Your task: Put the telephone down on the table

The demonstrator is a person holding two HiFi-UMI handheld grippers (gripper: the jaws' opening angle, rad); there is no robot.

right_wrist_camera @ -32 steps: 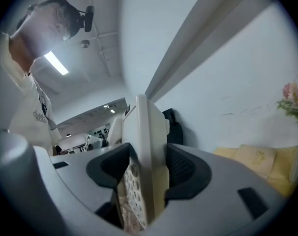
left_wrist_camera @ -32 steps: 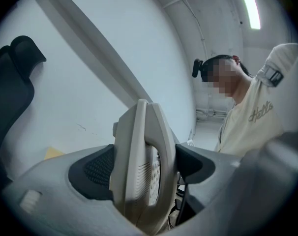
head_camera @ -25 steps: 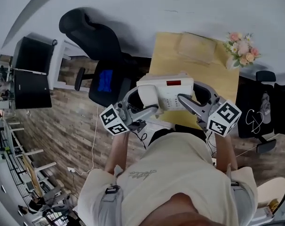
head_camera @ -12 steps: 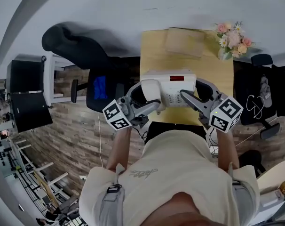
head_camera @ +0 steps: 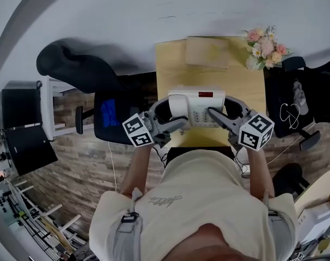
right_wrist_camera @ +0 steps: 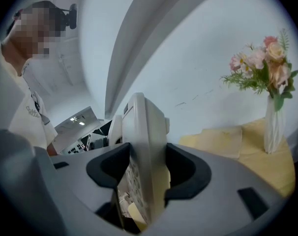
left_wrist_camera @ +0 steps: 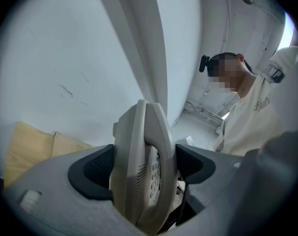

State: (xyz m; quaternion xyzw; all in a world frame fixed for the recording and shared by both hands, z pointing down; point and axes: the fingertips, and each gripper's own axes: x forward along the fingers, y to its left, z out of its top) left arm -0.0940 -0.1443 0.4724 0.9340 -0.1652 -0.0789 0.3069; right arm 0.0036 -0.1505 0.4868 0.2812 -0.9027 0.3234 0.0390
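Observation:
A white desk telephone (head_camera: 196, 107) with a red display and its handset on the left hangs over the near edge of the light wooden table (head_camera: 170, 64). My left gripper (head_camera: 175, 123) is shut on its handset side, my right gripper (head_camera: 212, 113) shut on its keypad side. The left gripper view has the telephone (left_wrist_camera: 141, 168) edge-on, clamped between the dark pads (left_wrist_camera: 92, 168). The right gripper view shows the telephone (right_wrist_camera: 144, 151) wedged the same way between that gripper's pads (right_wrist_camera: 188, 173).
A tan folded cloth or mat (head_camera: 207, 51) lies at the table's far middle. A vase of pink flowers (head_camera: 261, 46) stands at the far right corner. A black office chair (head_camera: 83, 75) is left of the table, and black bags (head_camera: 290, 110) to its right on the wood floor.
The view has shifted so the table sits nearer and more central. Both grippers still carry the telephone, which now hangs slightly further over the table's near edge.

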